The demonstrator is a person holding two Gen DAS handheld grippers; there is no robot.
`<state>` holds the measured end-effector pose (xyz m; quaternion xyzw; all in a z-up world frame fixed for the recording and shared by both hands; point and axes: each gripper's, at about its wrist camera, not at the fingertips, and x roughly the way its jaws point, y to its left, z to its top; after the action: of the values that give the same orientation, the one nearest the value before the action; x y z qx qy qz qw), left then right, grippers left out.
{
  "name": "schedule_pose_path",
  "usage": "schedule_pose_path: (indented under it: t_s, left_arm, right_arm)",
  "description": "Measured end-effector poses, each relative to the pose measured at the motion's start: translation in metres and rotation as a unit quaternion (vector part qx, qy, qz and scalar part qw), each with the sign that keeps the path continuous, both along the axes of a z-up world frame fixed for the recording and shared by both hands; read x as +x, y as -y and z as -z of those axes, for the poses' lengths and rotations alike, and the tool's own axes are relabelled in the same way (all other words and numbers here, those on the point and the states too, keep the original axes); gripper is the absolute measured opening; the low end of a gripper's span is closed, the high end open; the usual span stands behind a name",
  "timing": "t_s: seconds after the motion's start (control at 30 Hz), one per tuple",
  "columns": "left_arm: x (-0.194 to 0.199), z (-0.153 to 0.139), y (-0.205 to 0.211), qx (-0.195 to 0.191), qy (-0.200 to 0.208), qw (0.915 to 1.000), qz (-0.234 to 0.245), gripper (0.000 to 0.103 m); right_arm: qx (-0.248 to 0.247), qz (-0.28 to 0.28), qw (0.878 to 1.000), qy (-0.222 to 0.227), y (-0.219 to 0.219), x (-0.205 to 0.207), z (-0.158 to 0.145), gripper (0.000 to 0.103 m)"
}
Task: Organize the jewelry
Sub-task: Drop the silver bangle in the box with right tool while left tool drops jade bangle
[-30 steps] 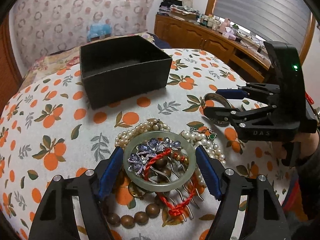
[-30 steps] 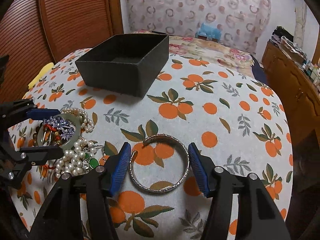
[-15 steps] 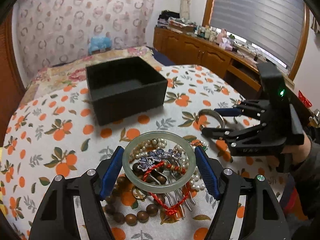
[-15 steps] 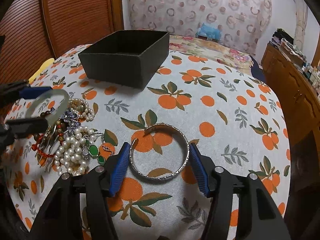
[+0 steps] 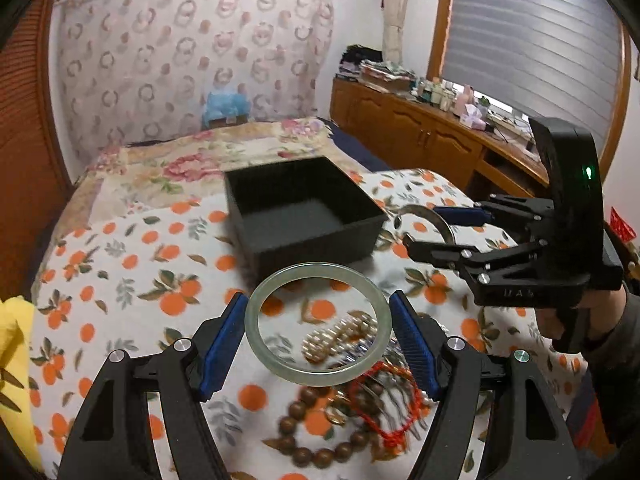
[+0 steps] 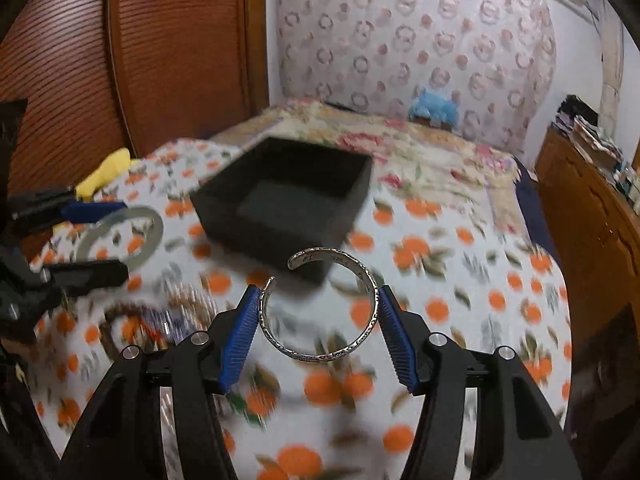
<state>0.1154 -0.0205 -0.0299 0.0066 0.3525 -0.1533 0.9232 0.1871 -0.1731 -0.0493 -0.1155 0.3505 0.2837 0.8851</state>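
My left gripper (image 5: 318, 322) is shut on a pale green jade bangle (image 5: 256, 332), held flat in the air above the jewelry pile. My right gripper (image 6: 318, 306) is shut on an open silver cuff bracelet (image 6: 370, 280), also lifted off the cloth. An open, empty black box (image 5: 300, 216) stands beyond both, also seen in the right wrist view (image 6: 280, 196). The right gripper (image 5: 444, 228) with the cuff shows at the right of the left wrist view. The left gripper (image 6: 92, 240) with the bangle shows at the left of the right wrist view.
A pile of jewelry lies below the bangle: pearl strands (image 5: 340, 336), a brown bead bracelet (image 5: 320, 444), a red cord (image 5: 384, 400) and a metal comb. The orange-print cloth (image 5: 120, 280) covers the table. A yellow cloth (image 5: 12, 344) lies at the left edge. A bed and wooden cabinets stand behind.
Both grippers have lifted their rings off the cloth and moved up and toward the black box. The silver cuff, lying on the cloth before, is now gripped and raised.
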Motion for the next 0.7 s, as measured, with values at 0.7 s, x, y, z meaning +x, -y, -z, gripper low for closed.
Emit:
schedule_pose_path:
  t_s: [0.7]
  left_arm:
    - [0.064, -0.024, -0.015, 0.030, 0.011, 0.9991, -0.029, 0.069]
  right_arm:
    - [0.018, -0.006, 1.000, 0.001, -0.016, 0.053, -0.012, 0.066]
